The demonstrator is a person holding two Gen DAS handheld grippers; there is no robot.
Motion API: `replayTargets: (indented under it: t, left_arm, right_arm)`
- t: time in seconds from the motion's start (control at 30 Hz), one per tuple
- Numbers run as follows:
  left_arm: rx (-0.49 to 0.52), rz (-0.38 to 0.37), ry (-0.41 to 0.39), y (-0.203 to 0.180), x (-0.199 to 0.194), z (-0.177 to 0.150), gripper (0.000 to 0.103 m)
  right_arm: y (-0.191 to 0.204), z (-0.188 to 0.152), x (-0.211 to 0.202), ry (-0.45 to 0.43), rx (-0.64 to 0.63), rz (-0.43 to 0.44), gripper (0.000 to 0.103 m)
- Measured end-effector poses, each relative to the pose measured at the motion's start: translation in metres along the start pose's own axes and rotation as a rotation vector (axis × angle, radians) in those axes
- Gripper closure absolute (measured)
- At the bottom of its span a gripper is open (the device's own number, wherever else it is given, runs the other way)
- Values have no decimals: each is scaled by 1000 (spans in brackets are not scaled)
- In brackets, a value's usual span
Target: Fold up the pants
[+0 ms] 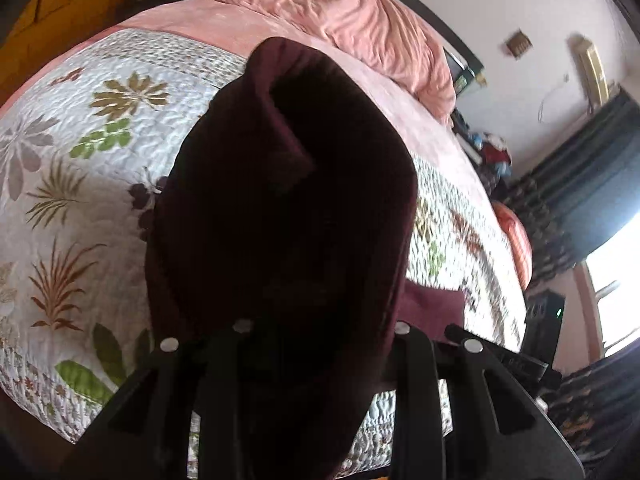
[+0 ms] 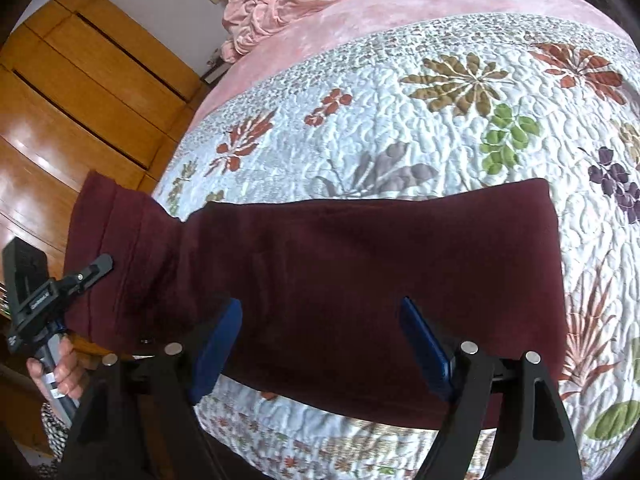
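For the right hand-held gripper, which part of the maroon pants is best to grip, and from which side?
Probably the near long edge of the maroon pants, approached from the bed's near side. That edge lies flat on the quilt, right ahead of the open right hand-held gripper. The left hand-held gripper already lifts the far left end, so a grip here would balance it.

I'm working in a home bedroom. A bed fills most of what I see, spread with a white quilted bedspread (image 2: 400, 128) printed with leaves and flowers over a pink sheet (image 2: 400, 4). A crumpled pink blanket (image 1: 340, 8) is heaped at the far end. Left of the bed stands a wooden wardrobe (image 2: 80, 92) with glossy panels. On the right I see a dark patterned curtain (image 1: 592, 168) beside a bright window (image 1: 616, 264), and a pale wall (image 1: 500, 0).
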State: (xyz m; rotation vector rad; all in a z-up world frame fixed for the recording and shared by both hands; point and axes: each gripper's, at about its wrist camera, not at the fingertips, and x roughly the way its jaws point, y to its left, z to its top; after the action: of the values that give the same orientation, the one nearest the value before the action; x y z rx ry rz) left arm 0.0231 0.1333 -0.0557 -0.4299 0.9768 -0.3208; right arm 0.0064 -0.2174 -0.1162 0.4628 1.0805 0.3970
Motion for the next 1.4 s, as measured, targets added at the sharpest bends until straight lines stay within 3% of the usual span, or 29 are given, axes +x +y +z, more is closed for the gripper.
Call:
replayTargets:
  t: [0.27,0.53,0.6,0.7,0.8,0.87,0.93,1.07,1.17,1.27,1.4]
  left_arm:
    - [114,82,113,-29,59,-21,73]
    - [193,150,195,-29,105,-45,67]
    - [193,138,179,-27,101,-46,61]
    - [205,53,193,-39,82,-46,40]
    - [192,-5,141,-47,45,-42,12]
    - [178,-12,71,-43,22,-35,11]
    - [164,50,53,-31,19,-30,11]
    - [70,245,99,14,49,-26,12]
    - [42,307,152,37,80,-33,8]
    - [15,298,133,40,82,-33,5]
    - [-70,254,92,48,57,-26,7]
  right_arm:
    - [-18,-7,11,27,44,1,21]
    - [-26,-11,21,42,49,-15,22]
    - [-26,-11,22,44,46,-18,21]
    - [-26,-10,22,47,43,-13,20]
    - [-27,-9,21,50,49,-3,19]
    - [-27,-9,22,51,50,-3,19]
    - [-26,-9,22,51,47,-8,18]
    - [-25,-9,23,56,35,-21,16]
    - [-23,-8,27,69,30,-35,14]
    - [-14,-6,26,82,18,-51,14]
    - [18,-4,23,92,-23,51,11]
